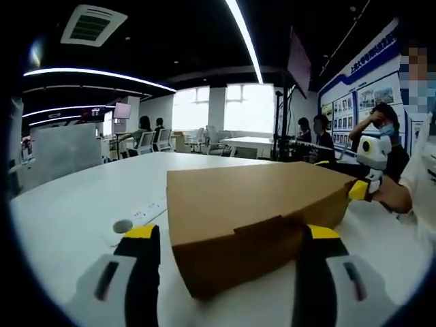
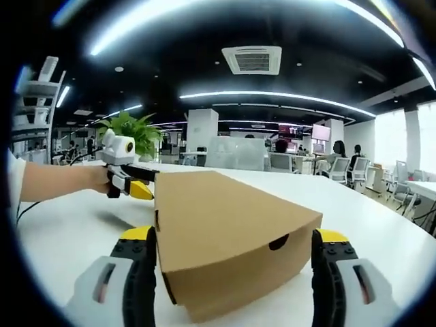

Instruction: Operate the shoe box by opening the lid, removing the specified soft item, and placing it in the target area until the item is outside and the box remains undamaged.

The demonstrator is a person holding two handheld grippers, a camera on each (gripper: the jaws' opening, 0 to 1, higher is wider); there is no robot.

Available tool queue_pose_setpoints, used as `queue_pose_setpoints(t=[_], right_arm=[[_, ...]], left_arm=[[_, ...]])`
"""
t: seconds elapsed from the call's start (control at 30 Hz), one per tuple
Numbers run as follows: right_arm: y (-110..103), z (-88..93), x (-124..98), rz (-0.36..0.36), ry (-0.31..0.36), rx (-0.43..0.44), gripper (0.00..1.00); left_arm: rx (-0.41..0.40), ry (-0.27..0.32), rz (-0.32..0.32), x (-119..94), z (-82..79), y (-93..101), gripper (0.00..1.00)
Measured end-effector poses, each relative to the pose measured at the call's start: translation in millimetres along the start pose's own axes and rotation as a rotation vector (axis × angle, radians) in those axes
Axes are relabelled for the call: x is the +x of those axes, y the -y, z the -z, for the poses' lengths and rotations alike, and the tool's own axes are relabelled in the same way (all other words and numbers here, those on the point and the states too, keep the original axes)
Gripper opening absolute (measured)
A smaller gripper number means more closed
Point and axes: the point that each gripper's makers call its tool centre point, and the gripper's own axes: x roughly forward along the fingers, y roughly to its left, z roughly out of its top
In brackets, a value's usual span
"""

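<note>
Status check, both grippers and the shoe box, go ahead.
Left gripper open, right gripper open, one at each end of the shoe box. Lid shut, box flat on white table. Nothing blocking.

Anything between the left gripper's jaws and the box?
Nothing: in the left gripper view the left gripper has open jaws flanking the box corner, with bare table around.

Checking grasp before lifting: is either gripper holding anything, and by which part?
Nothing held: the closed brown cardboard shoe box sits between both open grippers, left and right.
</note>
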Motion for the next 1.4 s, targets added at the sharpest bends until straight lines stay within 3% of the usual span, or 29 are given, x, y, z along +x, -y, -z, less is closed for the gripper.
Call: queue_pose_setpoints(t=[0.13,0.2,0.33,0.43,0.67,0.7,0.77,1.13,1.33,1.4], right_arm=[[-1.7,2.3,1.7,0.011,-0.002,0.016,0.97],[-3.2,9.8,1.8,0.01,-0.046,0.08,0.97],[-3.4,8.5,3.4,0.013,-0.04,0.056,0.98],[-4.2,11.8,5.2,0.019,-0.062,0.018,0.98],[-1.5,12.6,6.2,0.015,-0.051,0.013,0.99],[-1.3,16.7,7.6,0.019,-0.069,-0.042,0.99],[-2.6,18.2,7.9,0.019,-0.081,-0.053,0.99],[0.9,14.3,4.7,-0.007,-0.053,0.005,0.96],[0.9,13.8,6.0,-0.014,-0.067,0.007,0.96],[0.3,9.8,5.7,-0.021,-0.035,0.052,0.96]], left_arm=[[0.027,-0.022,0.009,2.8,-0.8,4.3,0.86],[0.028,-0.027,0.008,2.5,0.6,3.2,0.86],[0.025,-0.033,0.007,2.5,0.9,3.3,0.86],[0.019,-0.005,0.011,3.2,1.9,2.3,0.86],[0.018,0.02,0.005,3.9,0.8,1.9,0.84],[0.021,0.022,0.003,4.2,1.0,1.1,0.84],[0.021,0.024,0.001,4.4,1.1,1.8,0.84],[0.003,0.044,-0.027,2.5,2.1,6.8,0.84],[0.0,0.037,-0.035,2.0,2.2,6.3,0.84],[-0.015,0.015,-0.035,-0.3,1.2,7.0,0.83]])
